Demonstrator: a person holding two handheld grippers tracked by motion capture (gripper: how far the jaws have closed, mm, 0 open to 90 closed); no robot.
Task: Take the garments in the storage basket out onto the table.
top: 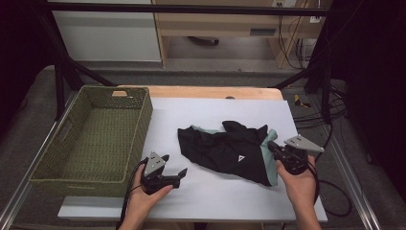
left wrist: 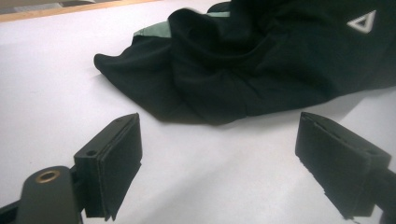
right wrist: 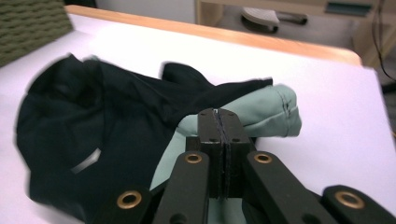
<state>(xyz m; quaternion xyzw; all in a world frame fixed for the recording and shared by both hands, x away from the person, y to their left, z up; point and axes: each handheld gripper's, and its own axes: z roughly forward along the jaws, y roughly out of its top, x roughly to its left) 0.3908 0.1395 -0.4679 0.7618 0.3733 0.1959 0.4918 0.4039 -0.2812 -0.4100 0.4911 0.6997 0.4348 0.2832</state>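
Wooden tabletop [top: 210, 92] under a white sheet [top: 215, 191], centre of the high view; grey floor around, black frame bars crossing the top and sides, pale wooden furniture at the upper middle, cables at the upper right. Olive-green woven rectangular basket [top: 91, 139] at the left of the high view, on the sheet's left edge, with a handle slot in its near-left wall.

Black crumpled fabric garment with mint-green lining and a small white triangle mark [top: 225, 148] flat on the sheet, centre-right of the high view, well apart from the basket. Long axis from upper left to lower right of that view; green hem at the right end, rolled green edge at the middle right of the right gripper view [right wrist: 275, 109]. Triangle mark toward the lower right of the garment, at the upper right corner of the left gripper view [left wrist: 261, 70].

Left gripper [top: 171, 168] in the lower left of the high view, in a hand resting on the sheet, jaws spread wide, nothing between them, aimed at the garment's left end, near but apart from it. Right gripper [top: 272, 146] at the garment's right end, jaws pressed together, pinching the green edge of the fabric [right wrist: 219, 122].
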